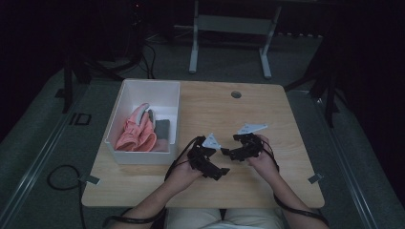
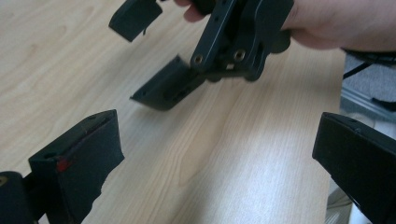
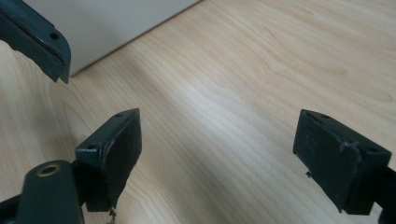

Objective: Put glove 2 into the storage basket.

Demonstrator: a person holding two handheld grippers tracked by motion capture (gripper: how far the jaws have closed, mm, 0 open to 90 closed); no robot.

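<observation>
Broadly, the wooden table takes up most of the high view, its right half bare down to the small round hole near the far edge. On its left side sits a white bin, its long wall close to the table's left edge. Inside the bin lies a bundle of cloth: pink gloves heaped toward the near end, with a grey piece beside them against the right wall. They look settled and nothing touches them.

Nearer the person, the two grippers hang low over bare wood at the middle of the table, close together and pointing toward each other. The left gripper has its jaws spread wide, and in its own view there is only wood grain between them, with the other tool and the hand holding it just beyond. The right gripper is likewise spread wide and holds nothing; its own view shows bare table between the jaws and the bin's white wall farther off.

Judging by this, the gloves are already in the bin and both tools are free, so the work looks either finished or not started; I cannot tell which. If anything remains, it would be a reach to the bin.
</observation>
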